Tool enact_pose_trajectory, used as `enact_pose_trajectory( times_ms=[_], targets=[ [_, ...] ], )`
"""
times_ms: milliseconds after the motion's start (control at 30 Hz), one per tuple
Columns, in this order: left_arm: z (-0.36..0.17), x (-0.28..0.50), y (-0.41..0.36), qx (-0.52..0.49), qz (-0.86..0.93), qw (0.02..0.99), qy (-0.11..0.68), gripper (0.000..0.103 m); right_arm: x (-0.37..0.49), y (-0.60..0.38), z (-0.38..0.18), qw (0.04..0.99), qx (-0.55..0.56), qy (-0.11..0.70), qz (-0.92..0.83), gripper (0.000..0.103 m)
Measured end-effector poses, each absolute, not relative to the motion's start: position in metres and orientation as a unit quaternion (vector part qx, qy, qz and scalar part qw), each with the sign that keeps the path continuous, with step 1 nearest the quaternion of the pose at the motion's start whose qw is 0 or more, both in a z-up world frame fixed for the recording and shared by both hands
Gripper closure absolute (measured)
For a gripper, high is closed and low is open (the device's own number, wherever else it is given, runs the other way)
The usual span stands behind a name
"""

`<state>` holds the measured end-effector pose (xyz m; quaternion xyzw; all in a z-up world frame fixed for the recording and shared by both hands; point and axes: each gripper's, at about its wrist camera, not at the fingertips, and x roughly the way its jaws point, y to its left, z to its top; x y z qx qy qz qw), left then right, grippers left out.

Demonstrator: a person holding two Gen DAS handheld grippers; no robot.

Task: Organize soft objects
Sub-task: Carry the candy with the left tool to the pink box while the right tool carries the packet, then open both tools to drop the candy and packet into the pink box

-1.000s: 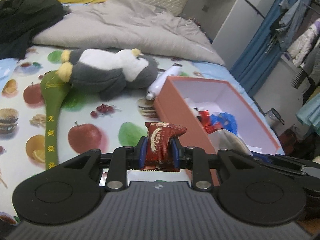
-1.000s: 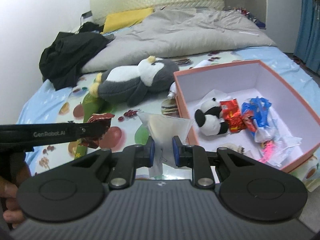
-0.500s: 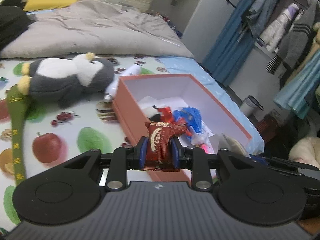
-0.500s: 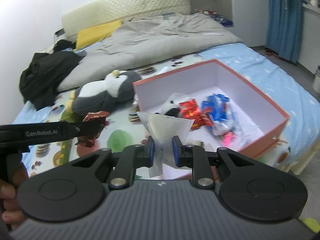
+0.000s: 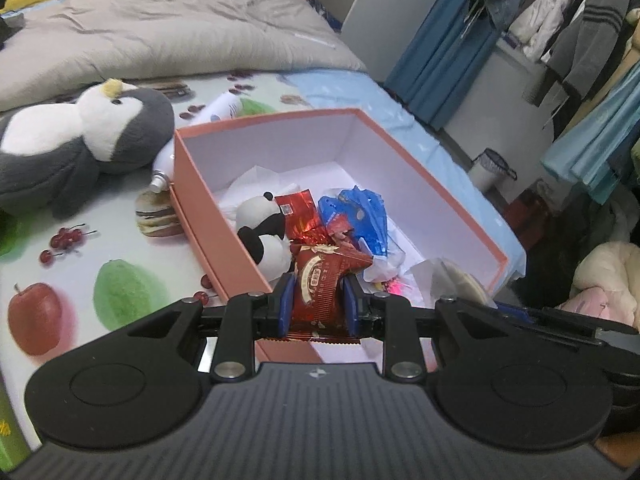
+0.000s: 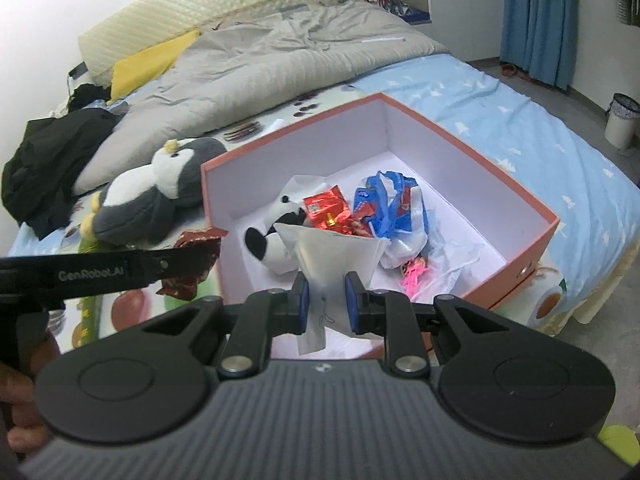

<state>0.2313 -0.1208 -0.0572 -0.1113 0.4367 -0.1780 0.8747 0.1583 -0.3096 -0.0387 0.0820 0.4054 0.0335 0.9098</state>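
My left gripper [image 5: 316,304] is shut on a red snack packet [image 5: 324,280] and holds it over the near wall of the open orange box [image 5: 208,196]. My right gripper [image 6: 326,300] is shut on a white translucent pouch [image 6: 332,252], held above the same box [image 6: 532,240]. Inside the box lie a small panda plush [image 6: 272,244], red packets [image 6: 326,210] and a blue-and-white plastic bag [image 6: 384,204]. The left gripper with its packet also shows at the left of the right wrist view [image 6: 192,260].
A grey-and-white penguin plush [image 5: 80,140] lies on the fruit-print sheet left of the box, with a white bottle [image 5: 192,136] between them. A grey duvet [image 6: 272,60] and black clothes [image 6: 44,160] lie behind. A bin [image 6: 620,120] stands on the floor.
Both grippers have moved right and forward with their loads, from beside the box to over it. The box now fills the middle of both views.
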Motion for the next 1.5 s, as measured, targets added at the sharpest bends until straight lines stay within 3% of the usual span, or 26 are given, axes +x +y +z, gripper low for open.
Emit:
enact_pose_trajectory(
  times_ms=[500, 633, 1500],
  targets=[
    [-0.107, 0.317, -0.155, -0.088, -0.188, 0.848, 0.488, 0.072, 0.229, -0.337, -0.09, 0.882, 0.099, 0.46, 0.026, 0.075],
    [-0.109, 0.321, -0.156, -0.086, -0.185, 0.844, 0.496, 0.055, 0.231, -0.345, -0.092, 0.878, 0.119, 0.464, 0.011, 0.067],
    [0.017, 0.189, -0.12, -0.074, -0.201, 0.899, 0.382, 0.054, 0.123, -0.318, 0.019, 0.939, 0.095, 0.329, 0.026, 0.064]
  ],
)
